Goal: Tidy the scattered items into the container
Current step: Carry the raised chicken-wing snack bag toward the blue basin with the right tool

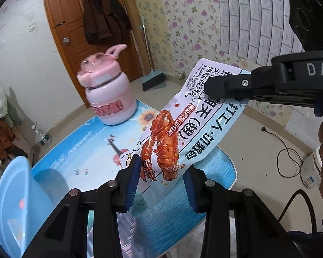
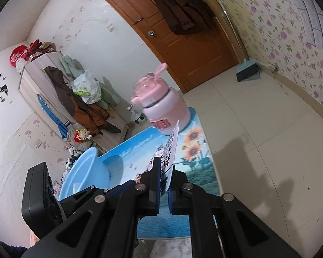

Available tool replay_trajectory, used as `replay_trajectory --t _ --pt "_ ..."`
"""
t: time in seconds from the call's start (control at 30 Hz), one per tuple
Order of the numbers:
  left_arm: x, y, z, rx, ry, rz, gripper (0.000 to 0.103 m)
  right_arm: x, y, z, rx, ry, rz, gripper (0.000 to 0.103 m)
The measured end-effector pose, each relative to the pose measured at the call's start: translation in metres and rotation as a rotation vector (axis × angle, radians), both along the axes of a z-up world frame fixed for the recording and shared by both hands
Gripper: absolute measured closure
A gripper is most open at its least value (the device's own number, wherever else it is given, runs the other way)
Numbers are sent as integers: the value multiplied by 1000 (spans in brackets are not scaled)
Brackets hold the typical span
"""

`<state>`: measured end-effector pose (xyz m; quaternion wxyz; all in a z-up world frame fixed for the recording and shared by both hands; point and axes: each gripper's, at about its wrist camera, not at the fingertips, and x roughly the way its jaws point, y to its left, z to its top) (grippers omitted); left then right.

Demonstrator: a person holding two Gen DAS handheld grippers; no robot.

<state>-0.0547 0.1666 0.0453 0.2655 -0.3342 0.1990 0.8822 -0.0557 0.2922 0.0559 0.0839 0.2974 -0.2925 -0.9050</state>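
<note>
holding snack packet [image 1: 172, 129] above tabletop [image 1: 79, 157], left tool [image 1: 161, 185] and right tool [image 2: 164, 185] both clamped on it | blue basin [image 1: 17, 204] contents unclear | pink bottle [image 1: 107, 94] beyond

My left gripper [image 1: 161, 185] and my right gripper [image 2: 163, 185] each clamp one end of the snack packet [image 1: 189, 118], which hangs above the bench [image 1: 86, 150] between them. The bottle [image 1: 109, 94] stands on the bench's far end, beyond the packet. The basin [image 1: 13, 193] sits at the bench's left edge. Behind the bottle is the door [image 1: 60, 17]; a broom [image 1: 154, 78] leans to its right.
</note>
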Motion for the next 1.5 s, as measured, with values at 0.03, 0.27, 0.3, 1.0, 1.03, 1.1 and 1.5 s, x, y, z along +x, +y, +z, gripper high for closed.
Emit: replay_trajectory --t 0.03,0.27,0.3,1.0,1.03,1.1,1.5 --pt "5 -5 5 7 10 5 66 1 -3 4 4 6 4 97" --pt "23 -39 27 41 63 46 66 15 -36 34 35 61 41 97" --pt "26 -43 29 42 69 52 66 18 -43 38 40 68 48 97" --pt "72 -146 57 99 142 246 66 25 -155 85 74 151 250 97" --pt "73 -151 59 100 146 256 66 24 -160 87 77 155 262 97" --pt "74 -158 60 99 152 271 66 21 -172 92 85 161 291 97" --pt "59 -204 63 105 155 374 66 -2 -223 100 94 169 402 97"
